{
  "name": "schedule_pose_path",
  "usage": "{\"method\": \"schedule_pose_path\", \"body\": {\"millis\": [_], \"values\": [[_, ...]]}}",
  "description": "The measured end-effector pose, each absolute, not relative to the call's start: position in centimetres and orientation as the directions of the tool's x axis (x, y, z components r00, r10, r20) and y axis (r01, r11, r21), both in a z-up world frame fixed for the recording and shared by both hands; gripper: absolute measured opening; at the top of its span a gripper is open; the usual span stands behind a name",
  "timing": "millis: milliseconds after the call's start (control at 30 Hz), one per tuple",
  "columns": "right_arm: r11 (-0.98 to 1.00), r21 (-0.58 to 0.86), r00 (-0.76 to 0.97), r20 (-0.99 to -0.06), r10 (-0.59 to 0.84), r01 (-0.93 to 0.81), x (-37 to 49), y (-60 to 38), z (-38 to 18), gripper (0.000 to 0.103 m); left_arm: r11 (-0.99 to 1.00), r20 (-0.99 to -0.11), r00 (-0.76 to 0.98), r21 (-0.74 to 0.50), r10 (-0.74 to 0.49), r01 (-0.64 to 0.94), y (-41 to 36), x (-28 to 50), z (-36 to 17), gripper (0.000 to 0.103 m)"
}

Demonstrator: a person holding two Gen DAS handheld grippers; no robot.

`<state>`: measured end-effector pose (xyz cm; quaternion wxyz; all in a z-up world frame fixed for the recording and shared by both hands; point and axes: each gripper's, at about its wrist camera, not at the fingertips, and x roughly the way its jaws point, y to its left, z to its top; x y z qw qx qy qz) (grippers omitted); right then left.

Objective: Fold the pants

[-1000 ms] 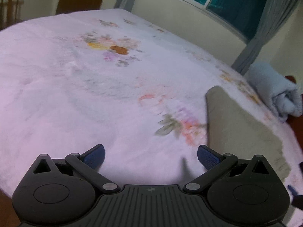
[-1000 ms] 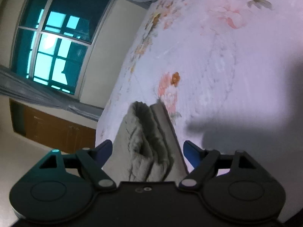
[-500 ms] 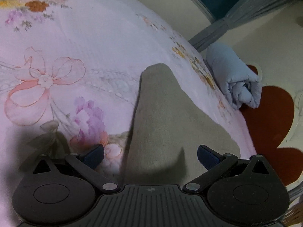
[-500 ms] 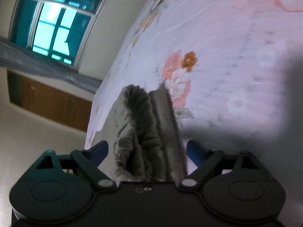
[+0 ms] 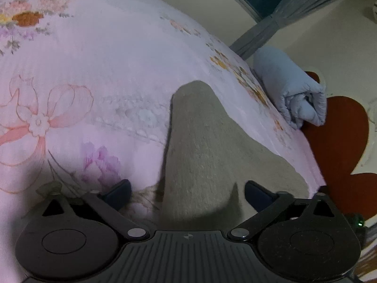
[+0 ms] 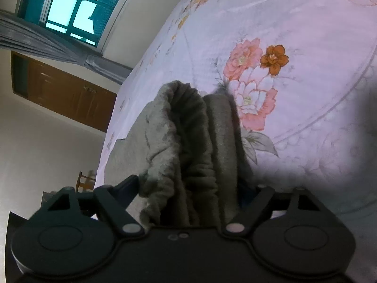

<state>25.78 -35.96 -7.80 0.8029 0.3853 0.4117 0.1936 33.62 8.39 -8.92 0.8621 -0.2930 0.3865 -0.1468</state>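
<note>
With both my left gripper [image 5: 186,194] and right gripper [image 6: 188,193] spread wide around the pants [image 5: 202,146], gripping nothing, I should close low on every layer.

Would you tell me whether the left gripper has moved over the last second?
Yes. The left gripper has closed in on the pants, leaving the bedspread's orange flower far behind.

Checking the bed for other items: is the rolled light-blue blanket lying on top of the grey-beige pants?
No, the rolled light-blue blanket lies apart from the grey-beige pants.

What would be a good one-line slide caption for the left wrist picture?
Left gripper, jaws open, poised over grey pants on a floral bedsheet, with a rolled blue blanket nearby.
</note>
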Motion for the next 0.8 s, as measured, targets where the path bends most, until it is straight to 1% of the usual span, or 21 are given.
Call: {"method": "schedule_pose_path", "body": {"millis": [33, 67, 100, 167, 233, 400, 667, 700, 800], "values": [[0.628, 0.778, 0.587, -0.511, 0.628, 0.006, 25.8, -36.1, -7.8, 0.075, 0.804, -0.595, 0.66, -0.594, -0.459, 0.023, 8.2, 33.7, -8.8, 0.079], [0.628, 0.778, 0.588, -0.511, 0.627, 0.007, 25.7, -36.1, -7.9, 0.075, 0.813, -0.6, 0.659, -0.582, -0.453, 0.029, 8.1, 33.7, -8.7, 0.073], [0.63, 0.776, 0.589, -0.513, 0.625, 0.007, 25.6, -36.1, -7.8, 0.075, 0.818, -0.605, 0.656, -0.574, -0.451, 0.034, 8.0, 33.8, -8.7, 0.07], [0.637, 0.771, 0.588, -0.518, 0.621, 0.008, 25.7, -36.0, -7.8, 0.076, 0.831, -0.614, 0.65, -0.554, -0.448, 0.05, 7.8, 33.8, -8.4, 0.055], [0.643, 0.765, 0.585, -0.525, 0.618, 0.008, 25.8, -35.8, -7.7, 0.077, 0.832, -0.613, 0.645, -0.551, -0.457, 0.065, 7.5, 33.8, -8.2, 0.046], [0.664, 0.748, 0.572, -0.549, 0.61, 0.01, 26.3, -35.2, -7.5, 0.077, 0.822, -0.606, 0.644, -0.565, -0.466, 0.063, 7.5, 34.0, -8.5, 0.046], [0.699, 0.716, 0.563, -0.575, 0.594, -0.006, 26.9, -34.2, -7.3, 0.079, 0.833, -0.607, 0.647, -0.548, -0.461, 0.08, 7.1, 34.0, -8.5, 0.046], [0.7, 0.714, 0.563, -0.576, 0.593, -0.008, 26.9, -34.1, -7.4, 0.079, 0.834, -0.607, 0.647, -0.546, -0.461, 0.082, 7.1, 34.0, -8.5, 0.046], [0.711, 0.703, 0.566, -0.581, 0.585, -0.012, 26.9, -34.0, -7.3, 0.073, 0.838, -0.607, 0.649, -0.538, -0.458, 0.089, 7.0, 34.0, -8.4, 0.046]]}}
